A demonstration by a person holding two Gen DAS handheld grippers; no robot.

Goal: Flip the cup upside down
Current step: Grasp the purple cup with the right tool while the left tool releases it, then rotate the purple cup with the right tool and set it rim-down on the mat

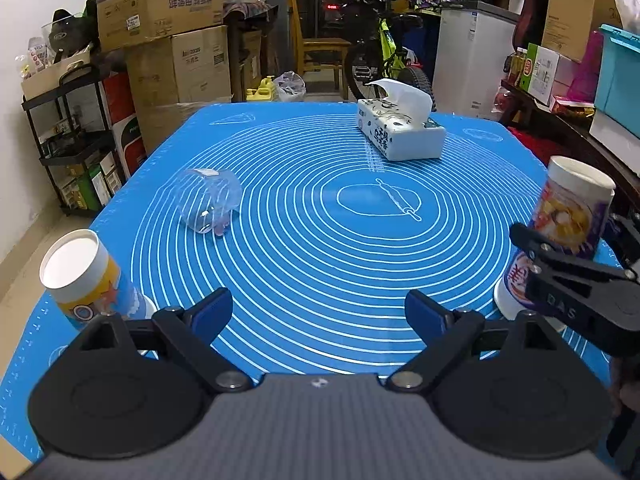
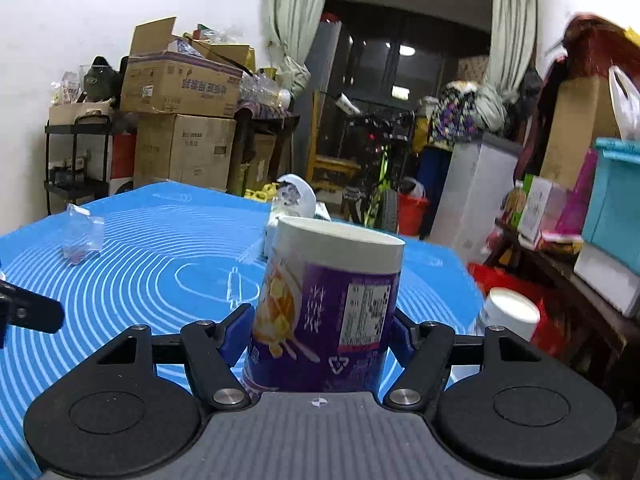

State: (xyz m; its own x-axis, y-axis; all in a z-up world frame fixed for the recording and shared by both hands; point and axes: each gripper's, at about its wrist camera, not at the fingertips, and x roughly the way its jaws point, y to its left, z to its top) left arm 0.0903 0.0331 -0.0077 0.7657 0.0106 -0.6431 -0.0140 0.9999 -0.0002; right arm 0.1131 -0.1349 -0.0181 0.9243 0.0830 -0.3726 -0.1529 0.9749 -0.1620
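A purple paper cup (image 2: 328, 312) with a white flat end up stands between the fingers of my right gripper (image 2: 322, 334), which is shut on its sides. The same cup (image 1: 560, 232) shows at the right edge of the left wrist view, with the right gripper (image 1: 576, 280) around it, resting on the blue mat (image 1: 320, 240). My left gripper (image 1: 319, 314) is open and empty above the mat's near edge. A yellow and blue paper cup (image 1: 90, 276) stands at its left, white end up.
A clear plastic cup (image 1: 210, 200) lies on its side on the mat at the left. A tissue box (image 1: 400, 128) sits at the far side. Another white-topped cup (image 2: 508, 312) stands right of the right gripper. Boxes, shelves and a bicycle surround the table.
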